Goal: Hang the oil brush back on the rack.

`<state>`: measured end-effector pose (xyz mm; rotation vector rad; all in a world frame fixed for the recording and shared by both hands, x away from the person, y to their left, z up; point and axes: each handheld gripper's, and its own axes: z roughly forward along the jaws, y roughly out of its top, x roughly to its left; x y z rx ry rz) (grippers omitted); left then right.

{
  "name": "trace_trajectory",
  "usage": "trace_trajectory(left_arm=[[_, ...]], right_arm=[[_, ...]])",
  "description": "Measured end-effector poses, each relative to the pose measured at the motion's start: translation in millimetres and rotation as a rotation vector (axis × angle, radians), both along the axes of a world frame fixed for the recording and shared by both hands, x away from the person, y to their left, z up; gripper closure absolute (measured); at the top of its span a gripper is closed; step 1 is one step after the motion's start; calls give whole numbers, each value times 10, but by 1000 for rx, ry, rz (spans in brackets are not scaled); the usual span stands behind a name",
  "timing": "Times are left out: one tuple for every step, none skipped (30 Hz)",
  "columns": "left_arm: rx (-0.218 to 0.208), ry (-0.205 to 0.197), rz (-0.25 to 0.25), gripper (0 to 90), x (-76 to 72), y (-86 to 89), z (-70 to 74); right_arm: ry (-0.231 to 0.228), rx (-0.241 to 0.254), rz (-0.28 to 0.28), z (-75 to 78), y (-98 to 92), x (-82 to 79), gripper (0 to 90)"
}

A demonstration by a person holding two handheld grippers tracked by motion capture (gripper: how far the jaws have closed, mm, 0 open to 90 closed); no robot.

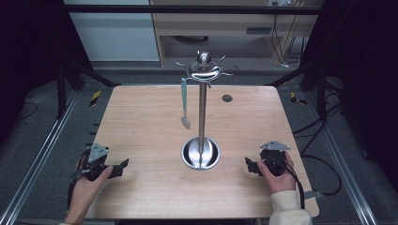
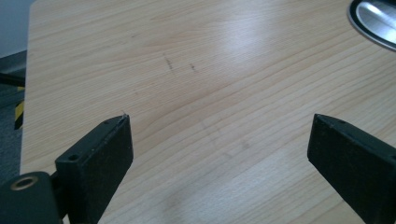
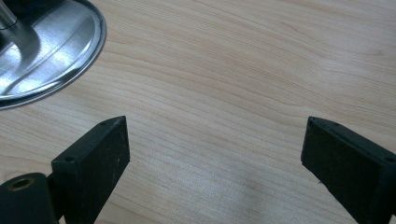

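Observation:
A steel utensil stand (image 1: 202,98) rises from a round base (image 1: 201,153) in the middle of the wooden table (image 1: 141,126). A pale green spatula (image 1: 185,103) hangs from one of its top hooks, on the left side of the pole. My left gripper (image 1: 123,164) rests at the table's front left, open, with bare wood between its jaws (image 2: 219,135). My right gripper (image 1: 248,165) rests at the front right, open too, nothing between its jaws (image 3: 215,140). The stand's base edge (image 3: 46,51) shows at the upper left in the right gripper view, and the same base (image 2: 373,23) shows at the upper right in the left gripper view.
A small dark round hole (image 1: 227,98) sits in the table's back right part. Beyond the table stand a wooden cabinet (image 1: 216,23) and dark frame legs. Cables lie on the floor at the right.

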<state>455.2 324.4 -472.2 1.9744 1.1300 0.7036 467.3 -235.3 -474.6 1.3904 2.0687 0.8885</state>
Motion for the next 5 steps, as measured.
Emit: trace_trajectory(left_arm=[[2, 0, 6, 65, 3, 20, -5], [-8, -4, 17, 64, 4, 34, -11], [-10, -4, 22, 65, 5, 51, -9], [-17, -8, 29, 64, 4, 59, -11], [-16, -11, 30, 64, 0, 69, -8]], right_arm=[[1, 0, 1, 0, 0, 0, 85], [2, 0, 1, 1, 1, 0, 85], [1, 0, 1, 1, 1, -1, 85], [1, 0, 1, 1, 1, -1, 85], [1, 3, 0, 2, 2, -2, 85]])
